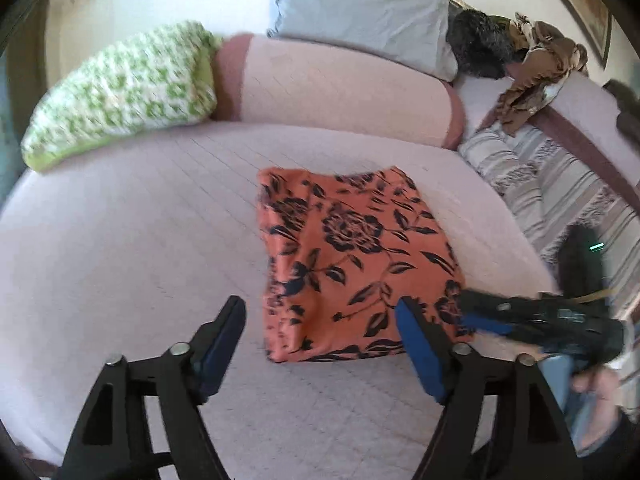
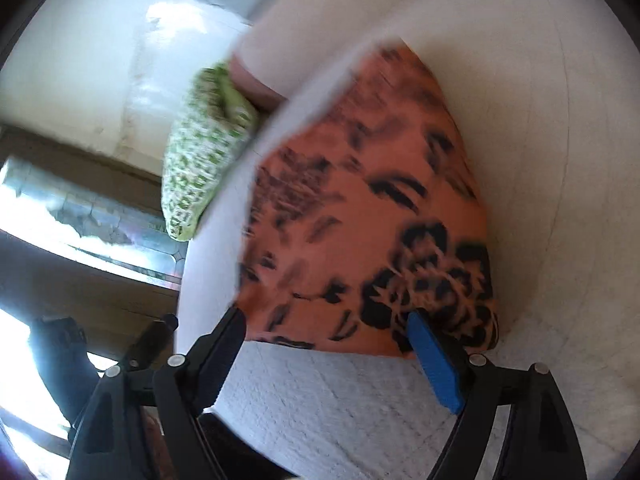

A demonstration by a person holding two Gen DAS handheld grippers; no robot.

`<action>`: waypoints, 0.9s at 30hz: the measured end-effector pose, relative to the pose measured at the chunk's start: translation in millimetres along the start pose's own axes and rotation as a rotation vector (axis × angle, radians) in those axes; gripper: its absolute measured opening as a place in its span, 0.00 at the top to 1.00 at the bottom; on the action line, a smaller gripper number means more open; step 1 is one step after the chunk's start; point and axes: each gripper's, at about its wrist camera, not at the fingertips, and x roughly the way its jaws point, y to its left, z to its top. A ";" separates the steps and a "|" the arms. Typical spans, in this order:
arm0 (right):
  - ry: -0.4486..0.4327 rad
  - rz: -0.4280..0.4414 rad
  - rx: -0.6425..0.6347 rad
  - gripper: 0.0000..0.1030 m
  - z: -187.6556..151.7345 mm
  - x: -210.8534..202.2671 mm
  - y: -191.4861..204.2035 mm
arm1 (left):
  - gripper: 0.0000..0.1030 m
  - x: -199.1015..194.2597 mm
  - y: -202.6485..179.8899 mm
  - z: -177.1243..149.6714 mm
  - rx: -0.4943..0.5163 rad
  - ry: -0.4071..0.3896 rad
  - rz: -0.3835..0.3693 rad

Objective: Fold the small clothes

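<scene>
An orange cloth with a black flower print (image 1: 352, 264) lies folded into a rough square on the pale pink bed (image 1: 120, 240). My left gripper (image 1: 320, 312) is open and empty, just short of the cloth's near edge. My right gripper (image 2: 326, 320) is open, its fingertips at the cloth's (image 2: 360, 208) near edge, holding nothing. It also shows in the left wrist view (image 1: 532, 316) at the cloth's right near corner, held by a hand.
A green-and-white patterned pillow (image 1: 124, 92) and a pink bolster (image 1: 340, 88) lie at the bed's far end, with a light blue pillow (image 1: 364, 8) behind. A striped blanket (image 1: 560, 192) and brown cloth (image 1: 536, 68) lie to the right.
</scene>
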 end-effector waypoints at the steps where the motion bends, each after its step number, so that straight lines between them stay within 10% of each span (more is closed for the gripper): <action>1: -0.027 -0.031 -0.052 0.17 -1.2 -8.0 11.3 | 0.21 -4.8 -1.2 -0.7 0.000 -0.012 0.023; 8: -0.182 -0.262 -0.271 0.14 -32.3 -54.8 57.5 | 0.20 -26.5 -6.8 -3.2 0.020 -0.036 0.094; 16: -0.155 -0.558 -0.346 0.00 -67.7 -53.6 48.8 | 0.17 -31.8 -3.3 -18.0 0.013 -0.012 0.177; 27: -0.203 -0.669 -0.473 0.00 -68.6 -72.1 94.9 | 0.16 -48.8 -0.9 -18.2 -0.028 -0.027 0.247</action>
